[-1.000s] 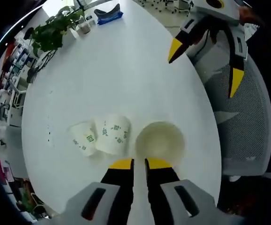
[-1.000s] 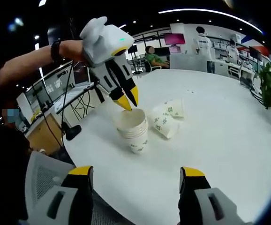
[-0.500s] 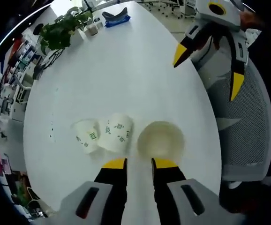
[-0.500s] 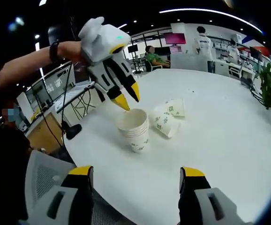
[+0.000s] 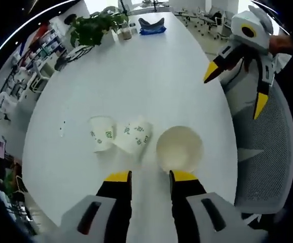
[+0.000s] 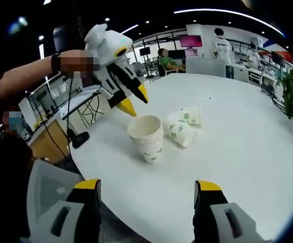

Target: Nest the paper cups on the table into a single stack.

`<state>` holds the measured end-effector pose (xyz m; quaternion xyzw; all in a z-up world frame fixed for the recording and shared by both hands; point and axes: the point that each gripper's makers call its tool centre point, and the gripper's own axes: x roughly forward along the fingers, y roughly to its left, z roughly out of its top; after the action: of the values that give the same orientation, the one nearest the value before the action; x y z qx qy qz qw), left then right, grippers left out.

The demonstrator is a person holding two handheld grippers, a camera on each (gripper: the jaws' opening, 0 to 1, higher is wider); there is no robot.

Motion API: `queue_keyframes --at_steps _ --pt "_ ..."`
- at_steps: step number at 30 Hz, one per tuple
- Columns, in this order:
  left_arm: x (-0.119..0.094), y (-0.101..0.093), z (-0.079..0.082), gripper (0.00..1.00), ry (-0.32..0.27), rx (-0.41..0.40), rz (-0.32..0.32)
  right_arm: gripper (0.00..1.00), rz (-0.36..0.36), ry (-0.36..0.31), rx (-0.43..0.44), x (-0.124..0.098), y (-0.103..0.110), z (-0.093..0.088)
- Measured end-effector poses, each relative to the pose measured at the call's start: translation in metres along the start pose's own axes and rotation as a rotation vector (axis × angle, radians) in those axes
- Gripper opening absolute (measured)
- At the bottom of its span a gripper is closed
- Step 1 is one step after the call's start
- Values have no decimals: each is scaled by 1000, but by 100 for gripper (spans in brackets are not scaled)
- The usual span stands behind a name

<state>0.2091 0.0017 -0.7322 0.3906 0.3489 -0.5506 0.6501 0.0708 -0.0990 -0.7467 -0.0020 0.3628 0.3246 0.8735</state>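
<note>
A stack of paper cups (image 6: 146,140) stood upright on the white worktop (image 6: 248,152), two loose cups (image 5: 121,136) lying just beside it. Both the left gripper (image 5: 145,176) and right gripper (image 6: 146,186) were held open, empty. The cups were judged light and easily crushed, best gripped gently at the rim.

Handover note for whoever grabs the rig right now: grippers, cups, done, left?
Left hand-held gripper: open, empty, above and beside the stack.
Right hand-held gripper: open, empty, over the near table edge.
Stack of nested cups: upright on the table.
Two loose cups: on their sides next to the stack.
Done: several cups nested.
Left: add both loose cups to the stack.
</note>
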Motion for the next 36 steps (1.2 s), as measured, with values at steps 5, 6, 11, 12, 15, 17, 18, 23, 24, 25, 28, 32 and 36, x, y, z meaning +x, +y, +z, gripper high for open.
queue_keyframes --at_steps 5,6,11,12,15,17,18,23,24,25,28,32,36 --pt "-5 8 -5 28 -64 -127 11 75 -3 1 1 -4 -1 0" --pt "-5 13 -8 28 -79 -159 14 75 -4 1 2 -4 -1 0" --pt "-13 9 -7 29 -139 -270 9 75 -4 3 6 0 -4 -4" --pt "-11 12 -10 28 -141 -282 9 75 -5 4 7 0 -5 -4" --pt "-10 14 -15 28 -152 -318 18 75 -6 9 7 -3 -4 -5" --pt "-11 13 -17 27 -158 -340 19 75 -6 10 8 0 -4 -8" --pt "-11 17 -21 27 -160 -348 20 75 -6 10 8 0 -4 -8" --pt "-12 21 -23 27 -193 -421 17 75 -5 14 8 0 -5 -6" --pt "-12 20 -23 27 -197 -430 14 75 -5 15 9 -2 -4 -5" --pt "-11 20 -23 27 -199 -437 12 75 -5 16 9 -5 -2 -4" --pt "-10 20 -22 28 -215 -466 10 75 -5 18 12 0 -6 -7" --pt "-7 21 -19 28 -247 -523 0 75 -2 24 13 2 -6 -7" --pt "0 20 -22 28 -245 -538 -9 75 -3 24 17 2 -7 -6"
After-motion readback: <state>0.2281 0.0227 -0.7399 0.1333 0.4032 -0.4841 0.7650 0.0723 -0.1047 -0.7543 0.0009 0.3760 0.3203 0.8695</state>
